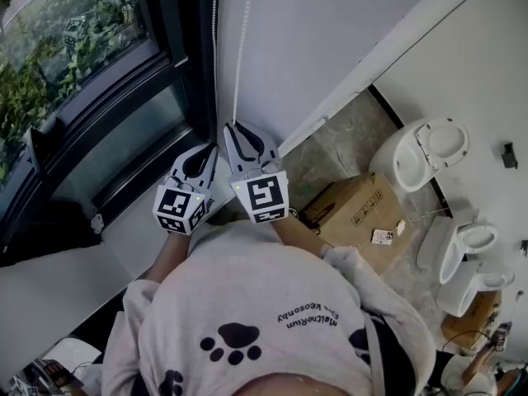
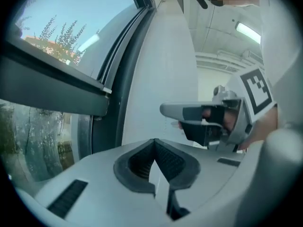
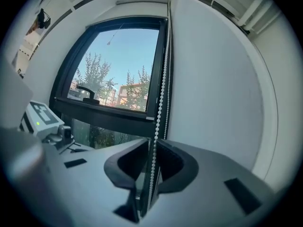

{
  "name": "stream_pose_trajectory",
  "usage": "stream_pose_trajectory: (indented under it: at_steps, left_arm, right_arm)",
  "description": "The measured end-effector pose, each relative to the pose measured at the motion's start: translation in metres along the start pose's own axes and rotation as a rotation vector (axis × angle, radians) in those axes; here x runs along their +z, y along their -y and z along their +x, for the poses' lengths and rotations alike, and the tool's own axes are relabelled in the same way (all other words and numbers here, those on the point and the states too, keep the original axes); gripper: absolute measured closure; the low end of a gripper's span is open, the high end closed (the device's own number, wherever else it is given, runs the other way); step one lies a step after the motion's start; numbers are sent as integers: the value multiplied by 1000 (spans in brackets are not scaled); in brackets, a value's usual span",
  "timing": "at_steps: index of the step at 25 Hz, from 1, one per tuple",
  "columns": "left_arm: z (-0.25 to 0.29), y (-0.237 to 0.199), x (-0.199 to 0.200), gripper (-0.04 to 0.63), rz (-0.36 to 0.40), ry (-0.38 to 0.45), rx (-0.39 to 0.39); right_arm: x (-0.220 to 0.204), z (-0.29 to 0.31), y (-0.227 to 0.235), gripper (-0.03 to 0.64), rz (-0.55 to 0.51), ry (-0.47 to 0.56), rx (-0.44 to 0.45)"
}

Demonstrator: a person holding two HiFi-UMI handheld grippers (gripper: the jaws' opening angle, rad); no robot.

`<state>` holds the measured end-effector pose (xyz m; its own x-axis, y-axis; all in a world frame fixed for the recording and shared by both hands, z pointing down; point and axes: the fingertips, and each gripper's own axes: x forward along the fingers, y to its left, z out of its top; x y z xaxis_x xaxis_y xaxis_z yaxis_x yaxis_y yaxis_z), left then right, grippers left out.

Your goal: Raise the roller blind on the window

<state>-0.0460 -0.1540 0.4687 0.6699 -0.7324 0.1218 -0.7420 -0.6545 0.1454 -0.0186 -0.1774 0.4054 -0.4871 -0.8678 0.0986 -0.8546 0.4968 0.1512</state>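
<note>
Closest to head camera is person's pale sweatshirt w/ dark paw prints [image 1: 272, 320]. Ahead of it both grippers point at white wall [image 1: 330, 31] beside dark-framed window [image 3: 118, 70]. Jaws of right gripper [image 3: 150, 143] stand only a little apart. White bead chain of roller blind [image 3: 161, 103] runs down btw. them, close along window frame; pads seem not to press it. Jaws of left gripper [image 2: 154, 143] are fully closed on nothing. It is just beside right gripper, on window side of chain, not touching it.
</note>
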Motion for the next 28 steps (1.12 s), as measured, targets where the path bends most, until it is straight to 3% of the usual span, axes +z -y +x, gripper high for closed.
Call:
stream_pose_trajectory:
  at_steps: [2, 9, 18, 23, 28]
  left_arm:
    - [-2, 2, 17, 588, 1, 26, 3]
    - [-9, 11, 62, 588, -7, 89, 6]
    - [-32, 16, 99, 588, 37, 165, 122]
    - [-45, 21, 111, 588, 72, 183, 165]
    - [-55, 24, 118, 588, 100, 194, 197]
  right_arm:
    - [2, -3, 1, 534, 2, 8, -15]
    - [12, -20, 11, 515, 15, 48, -92]
    - [39, -56, 26, 517, 72, 111, -173]
    - [56, -78, 31, 587, 49, 135, -215]
    - [62, -97, 32, 606, 42, 162, -236]
